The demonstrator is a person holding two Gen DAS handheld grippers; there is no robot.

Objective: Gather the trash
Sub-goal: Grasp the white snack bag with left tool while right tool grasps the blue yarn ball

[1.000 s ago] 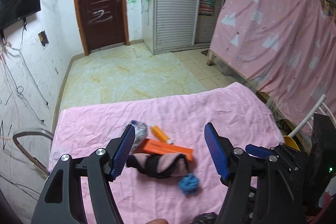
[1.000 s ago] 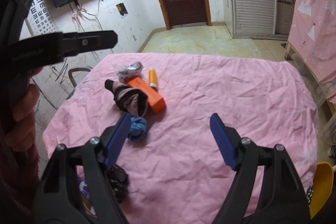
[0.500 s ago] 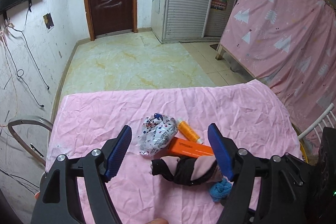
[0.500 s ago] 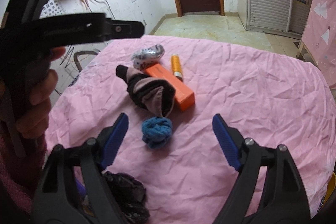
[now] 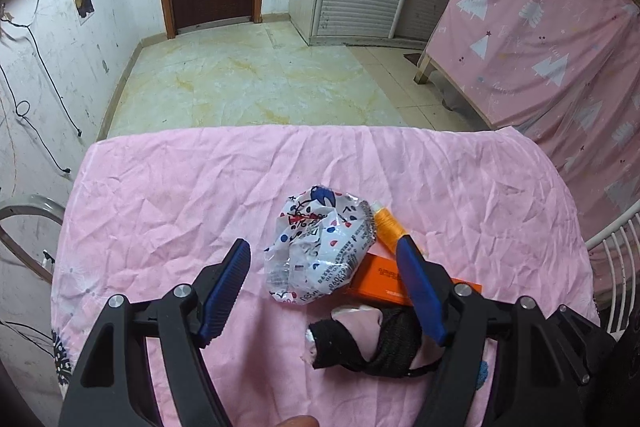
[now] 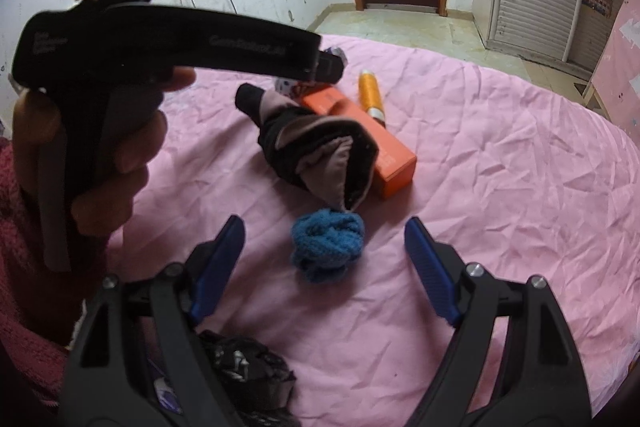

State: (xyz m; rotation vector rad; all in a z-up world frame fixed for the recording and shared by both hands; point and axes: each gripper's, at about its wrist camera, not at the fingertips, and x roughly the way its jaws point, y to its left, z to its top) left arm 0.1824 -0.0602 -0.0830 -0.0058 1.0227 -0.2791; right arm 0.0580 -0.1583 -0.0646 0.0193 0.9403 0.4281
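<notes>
A crumpled white printed wrapper point(image 5: 320, 247) lies on the pink-covered table point(image 5: 160, 195), just ahead of my open left gripper point(image 5: 324, 263), between its blue pads. My right gripper point(image 6: 324, 247) is open with a blue knitted ball point(image 6: 328, 247) lying between its pads. An orange box point(image 6: 360, 139), an orange thread spool point(image 6: 370, 93) and a black-and-pink sock point(image 6: 316, 151) lie close together beyond it. The left gripper's body point(image 6: 180, 47) hides most of the wrapper in the right wrist view.
A black crumpled bag point(image 6: 244, 375) sits at the table's near left edge under the right gripper. A pink curtain-covered frame point(image 5: 552, 27) stands to the right. A white wire rack point(image 5: 616, 259) is beside the table's right edge.
Both grippers have moved forward and down. The wrapper now sits between the left pads and the blue ball between the right pads. Both stay open.
</notes>
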